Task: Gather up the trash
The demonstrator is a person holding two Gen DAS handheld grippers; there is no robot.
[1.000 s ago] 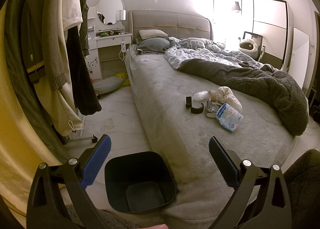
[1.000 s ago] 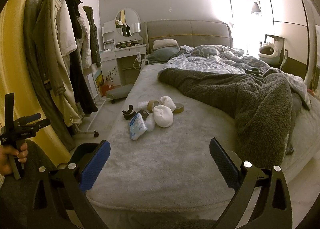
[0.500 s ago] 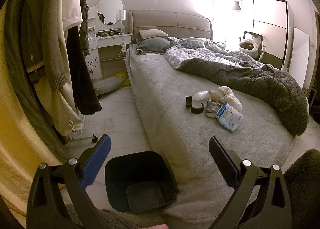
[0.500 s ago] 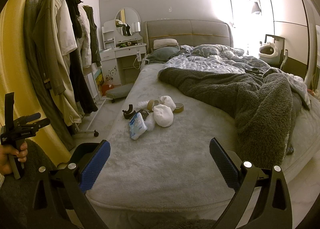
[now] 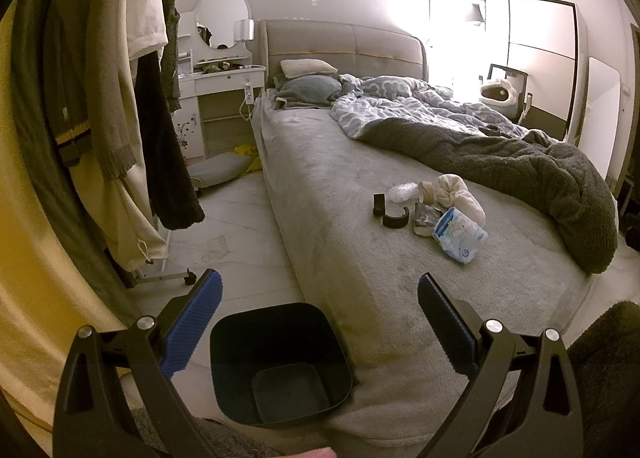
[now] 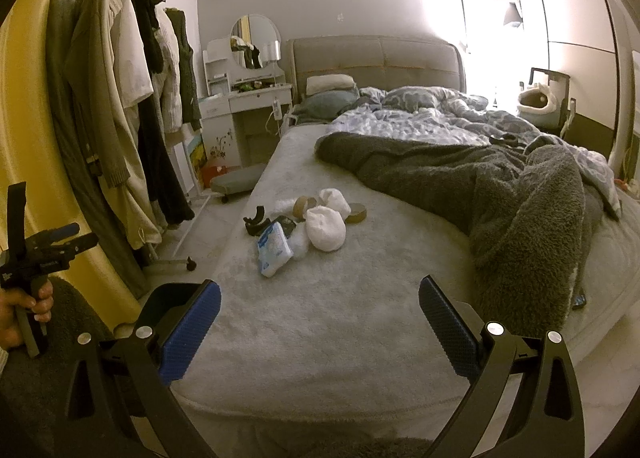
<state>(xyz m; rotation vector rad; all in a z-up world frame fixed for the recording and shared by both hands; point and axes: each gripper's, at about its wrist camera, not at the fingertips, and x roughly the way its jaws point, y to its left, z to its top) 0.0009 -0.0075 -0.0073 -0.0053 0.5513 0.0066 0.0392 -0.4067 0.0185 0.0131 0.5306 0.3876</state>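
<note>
Ahead of the right claw [image 6: 320, 286], well apart from it and a little to the left: a small heap of trash on the bare grey near half of the bed [image 6: 360, 298]. In that heap: a blue-and-white packet [image 6: 273, 248] nearest, long axis running roughly away from the claw; two white wads [image 6: 325, 228] just behind it and touching each other; a cardboard roll core [image 6: 303, 206] and a tape roll [image 6: 356, 213] at the back; a black curved piece [image 6: 256, 221] on the left edge. Clear of the dark blanket [image 6: 500, 186], which covers the right side of the bed.

From the left claw [image 5: 319, 280], same heap ahead and off to the right, farther across the bed. Judged the longer reach, so probably the right claw's pick, with the packet the easiest first grab, jaws set across its short side.

Right claw released, jaws spread wide, nothing between them. Left claw likewise released and holding nothing, gripped by a hand [image 6: 16, 310] at the far left of the right wrist view.

Directly below the left claw, on the floor against the corner of the bed: a dark square bin [image 5: 232, 358], upright, mouth open. Nothing in it; bare bottom showing. No trash collected yet, by the look of it. Likely route for each piece: off the bed, back toward the near left corner, down into the bin.
</note>
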